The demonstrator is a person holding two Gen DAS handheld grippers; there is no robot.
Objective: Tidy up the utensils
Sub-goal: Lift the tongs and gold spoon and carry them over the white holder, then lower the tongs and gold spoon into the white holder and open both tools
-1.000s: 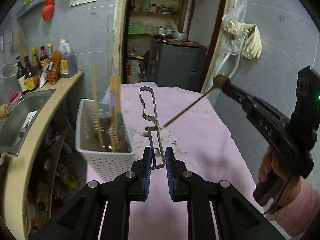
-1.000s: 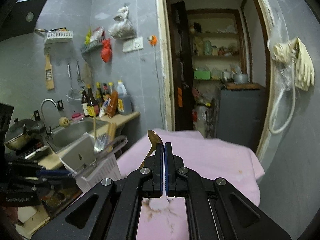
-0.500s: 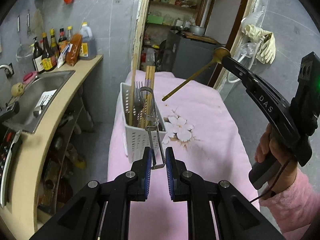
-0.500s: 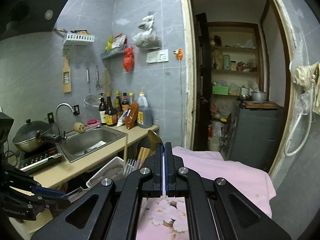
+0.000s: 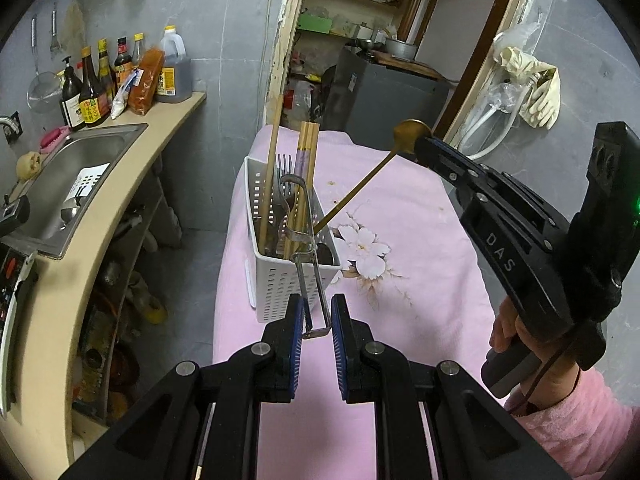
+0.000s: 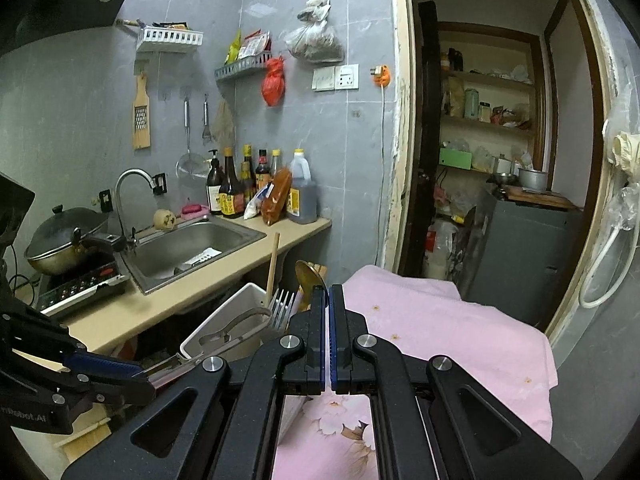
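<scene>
My left gripper point(image 5: 314, 318) has its jaws pressed in on the looped wire end of the metal tongs point(image 5: 301, 236), the blue pads flanking the loop from both sides. The tongs reach forward from there, their working end hanging over the near rim of the white utensil basket point(image 5: 280, 280). They look light and stiff but springy, and the thin polished wire is slippery, so I judge the loop a fair hold only if I keep it square between the pads; otherwise it may twist.

My right gripper point(image 6: 329, 300) is clamped tight, jaws nearly meeting, on the brass spoon point(image 5: 372, 176) just below its bowl. From the left wrist view the long handle slants down and its tip reaches the basket's right rim. The spoon seems rigid and light, but held so near the bowl the long handle has leverage and could swing if it catches the rim.

The basket stands at the left edge of the desk under a pink flowered cloth point(image 5: 400, 208), already holding chopsticks point(image 5: 306, 148), a fork point(image 5: 284, 164) and a long wooden stick point(image 5: 272, 168). It is light plastic and near the edge, so I would lower both pieces gently to avoid tipping it toward the sink point(image 5: 72, 184) side.
</scene>
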